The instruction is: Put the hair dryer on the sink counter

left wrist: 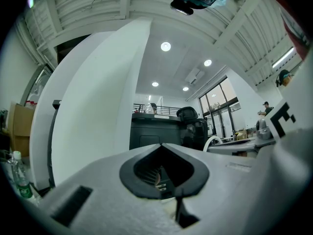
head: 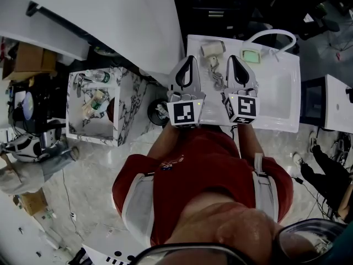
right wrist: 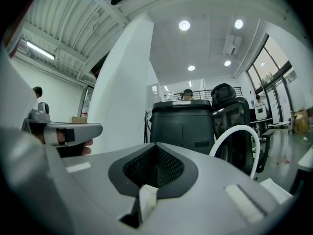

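Head view first, and the hair dryer [head: 212, 49] lies on the sink counter [head: 288, 121] near its far left corner, between the left gripper [head: 189, 64] and right gripper [head: 233, 64], while each gripper view in turn shows jaws pressed together, holding nothing.

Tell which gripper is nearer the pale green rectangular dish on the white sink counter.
Right. The right gripper is beside the pale green dish; the left gripper lies farther left, past the cream hair dryer.
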`<state>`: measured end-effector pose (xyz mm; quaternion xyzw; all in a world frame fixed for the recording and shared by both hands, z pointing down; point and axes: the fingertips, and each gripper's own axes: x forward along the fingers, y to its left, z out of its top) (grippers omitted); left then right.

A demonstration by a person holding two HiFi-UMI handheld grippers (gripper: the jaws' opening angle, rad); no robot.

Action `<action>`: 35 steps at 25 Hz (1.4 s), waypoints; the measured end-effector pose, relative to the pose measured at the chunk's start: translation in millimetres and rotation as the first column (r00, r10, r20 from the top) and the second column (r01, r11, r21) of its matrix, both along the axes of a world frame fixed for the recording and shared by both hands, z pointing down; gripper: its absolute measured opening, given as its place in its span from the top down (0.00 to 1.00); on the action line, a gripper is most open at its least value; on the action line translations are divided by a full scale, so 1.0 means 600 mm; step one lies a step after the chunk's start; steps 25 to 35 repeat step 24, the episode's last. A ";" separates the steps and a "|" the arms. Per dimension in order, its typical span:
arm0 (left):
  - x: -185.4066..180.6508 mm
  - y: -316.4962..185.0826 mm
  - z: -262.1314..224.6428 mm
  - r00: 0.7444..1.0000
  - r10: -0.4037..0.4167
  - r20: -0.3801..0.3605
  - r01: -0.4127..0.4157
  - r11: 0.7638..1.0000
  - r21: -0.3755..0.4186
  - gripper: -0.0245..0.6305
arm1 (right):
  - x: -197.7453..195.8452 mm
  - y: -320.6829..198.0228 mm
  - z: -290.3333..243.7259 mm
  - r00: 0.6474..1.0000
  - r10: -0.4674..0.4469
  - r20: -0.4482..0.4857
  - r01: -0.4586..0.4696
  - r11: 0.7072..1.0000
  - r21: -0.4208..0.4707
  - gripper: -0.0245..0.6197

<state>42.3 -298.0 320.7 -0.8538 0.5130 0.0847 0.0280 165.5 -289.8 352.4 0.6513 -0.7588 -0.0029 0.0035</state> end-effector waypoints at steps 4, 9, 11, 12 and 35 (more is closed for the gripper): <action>0.004 0.001 -0.001 1.000 0.001 0.001 -0.001 1.000 0.009 0.96 | 0.000 0.001 -0.004 1.000 0.001 0.003 -0.001 1.000 0.012 0.96; 0.007 0.005 -0.001 1.000 0.008 0.002 -0.008 1.000 0.008 0.96 | 0.006 0.006 -0.001 1.000 0.013 -0.002 -0.013 1.000 0.001 0.96; 0.009 0.007 -0.001 1.000 0.010 0.002 -0.010 1.000 0.007 0.96 | 0.008 0.007 -0.002 1.000 0.014 -0.002 -0.014 1.000 0.004 0.96; 0.010 0.008 0.000 1.000 0.011 0.002 -0.011 1.000 0.004 0.96 | 0.009 0.007 -0.003 1.000 0.014 0.000 -0.014 1.000 0.007 0.96; 0.034 0.014 0.010 0.998 0.036 0.059 -0.035 0.999 -0.017 0.96 | 0.027 0.008 -0.003 0.999 0.022 0.030 -0.022 1.000 0.009 0.96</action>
